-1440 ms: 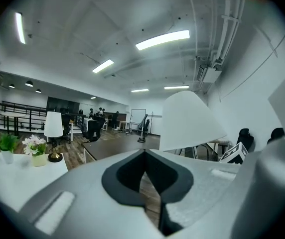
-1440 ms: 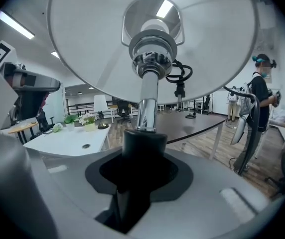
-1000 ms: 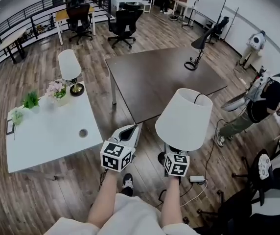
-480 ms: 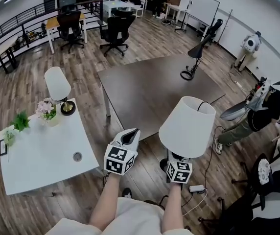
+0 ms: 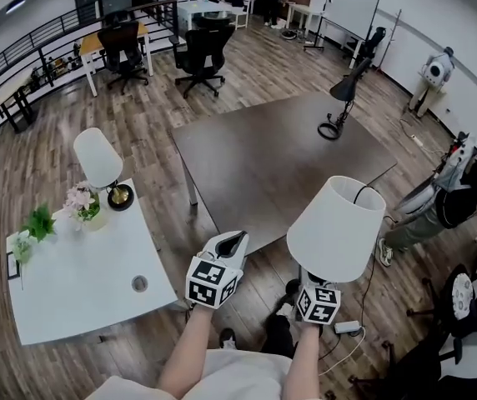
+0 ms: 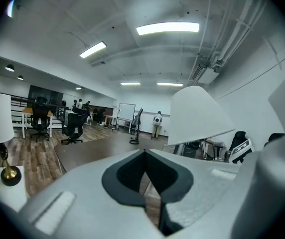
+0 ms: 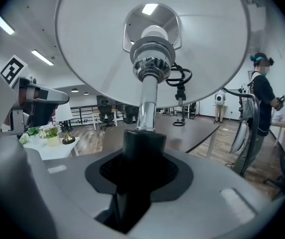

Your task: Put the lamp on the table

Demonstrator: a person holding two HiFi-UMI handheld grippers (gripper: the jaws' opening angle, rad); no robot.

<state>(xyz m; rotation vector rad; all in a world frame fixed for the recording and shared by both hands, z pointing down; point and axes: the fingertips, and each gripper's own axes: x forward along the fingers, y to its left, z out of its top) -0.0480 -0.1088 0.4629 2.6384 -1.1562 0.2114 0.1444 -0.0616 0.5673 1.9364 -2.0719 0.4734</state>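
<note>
A lamp with a white shade [image 5: 336,227] and a chrome stem [image 7: 146,103] is held upright by my right gripper [image 5: 312,282], which is shut on the black lower part of the stem [image 7: 142,148]. It hangs over the wooden floor, just short of the near edge of the dark brown table [image 5: 272,161]. The lamp's foot is hidden by the shade. Its shade [image 6: 197,116] also shows in the left gripper view. To the lamp's left, my left gripper [image 5: 230,244] is shut and holds nothing.
A black desk lamp [image 5: 343,98] stands at the dark table's far right. The white table [image 5: 80,265] on the left carries another white-shade lamp [image 5: 98,158] and flowers [image 5: 80,202]. A person [image 5: 464,186] stands at the right. A power strip [image 5: 347,327] lies on the floor.
Both grippers and the held lamp have drifted slightly right and lower in the head view. The dark table stays just ahead. The grip on the lamp is unchanged.
</note>
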